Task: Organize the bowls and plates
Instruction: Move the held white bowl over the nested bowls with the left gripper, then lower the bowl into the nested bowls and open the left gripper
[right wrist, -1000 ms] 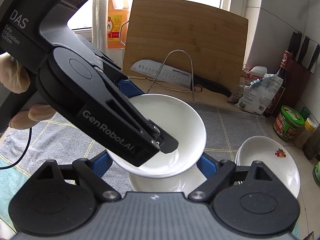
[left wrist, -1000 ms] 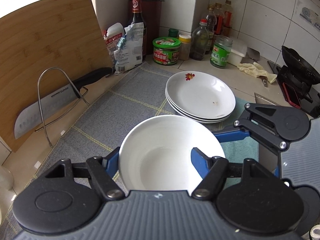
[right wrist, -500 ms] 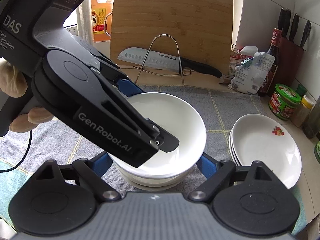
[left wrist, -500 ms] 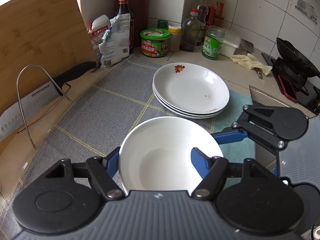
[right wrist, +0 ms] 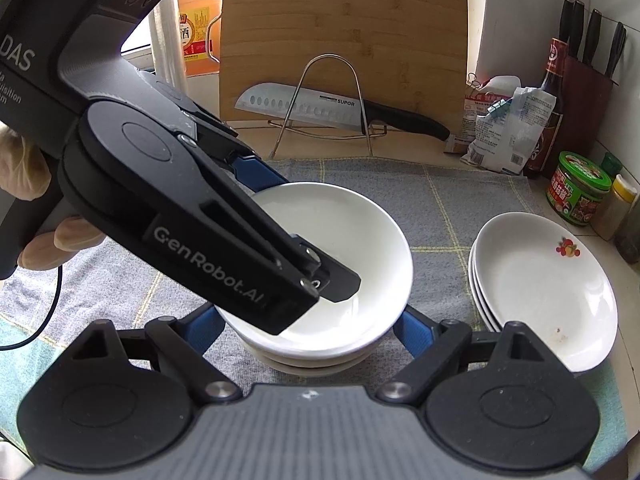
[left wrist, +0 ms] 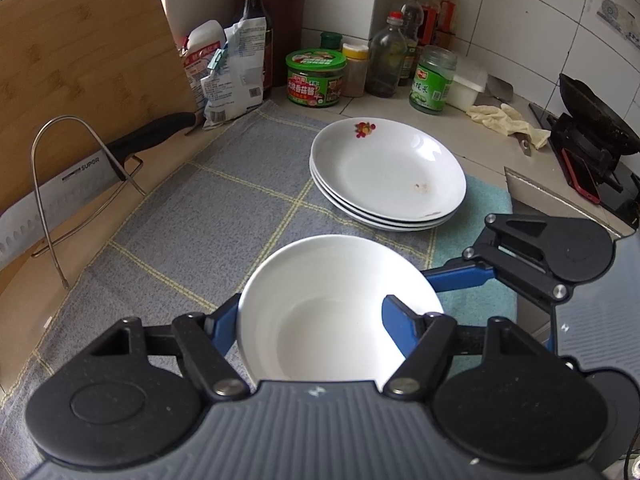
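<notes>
A white bowl [left wrist: 332, 304] sits low in the centre of the left wrist view, and the left gripper [left wrist: 308, 320] pinches its rim, one blue finger outside the wall and the other inside the basin. This edge grip probably suits a thin wall and lets the bowl be steered from above. In the right wrist view the same bowl [right wrist: 360, 248] rests on the bowl stack [right wrist: 312, 364] at lower centre, nested into it, so the stacking step looks nearly done and the grip seems kept to hold the bowl level until it settles. The right gripper [right wrist: 308, 328] stands part-open with its blue fingers on either side of the stack; whether the pads press on it I cannot tell. It likely steadies the pile. To the right, apart from the bowls, lies the plate stack [left wrist: 388, 172], the top one bearing a small fruit print. Both piles rest on the checked grey cloth [left wrist: 208, 216], which probably cushions them.
</notes>
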The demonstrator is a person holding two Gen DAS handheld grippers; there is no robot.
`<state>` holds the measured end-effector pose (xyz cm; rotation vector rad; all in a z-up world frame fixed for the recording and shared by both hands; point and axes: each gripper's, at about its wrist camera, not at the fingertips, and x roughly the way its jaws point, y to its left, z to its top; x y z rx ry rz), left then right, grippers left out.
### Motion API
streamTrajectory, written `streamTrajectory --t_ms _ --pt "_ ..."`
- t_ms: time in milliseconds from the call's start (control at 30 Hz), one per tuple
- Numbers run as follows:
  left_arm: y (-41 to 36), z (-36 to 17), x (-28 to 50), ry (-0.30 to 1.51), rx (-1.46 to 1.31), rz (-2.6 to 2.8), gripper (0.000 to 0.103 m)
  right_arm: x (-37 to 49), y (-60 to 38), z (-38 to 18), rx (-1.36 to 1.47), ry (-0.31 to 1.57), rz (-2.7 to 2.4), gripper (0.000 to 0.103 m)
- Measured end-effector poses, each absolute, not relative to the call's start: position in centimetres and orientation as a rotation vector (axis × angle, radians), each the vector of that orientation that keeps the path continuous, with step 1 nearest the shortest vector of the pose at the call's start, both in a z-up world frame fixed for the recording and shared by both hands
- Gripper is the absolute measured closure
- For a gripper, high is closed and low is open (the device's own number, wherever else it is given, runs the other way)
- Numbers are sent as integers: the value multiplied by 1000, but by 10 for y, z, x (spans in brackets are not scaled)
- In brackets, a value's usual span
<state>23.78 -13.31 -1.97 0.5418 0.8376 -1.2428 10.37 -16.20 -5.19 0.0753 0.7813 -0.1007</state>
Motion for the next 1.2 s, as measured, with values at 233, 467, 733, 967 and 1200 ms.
streamTrajectory --t_ms 233,467,733,967,1200 --pt "-134 -22 239 846 536 -1237 31 104 -161 -53 70 780 -102 10" --pt "-134 -23 239 840 529 -1231 29 104 -160 -54 67 781 -106 9" --pt "-121 -11 241 736 498 -1181 9 104 -161 -53 71 769 -98 0" --pt "-92 0 252 688 417 -1079 8 93 -159 -42 80 713 -101 0" --pt "-62 -1 254 690 347 -1009 8 92 -152 -42 70 712 -77 0"
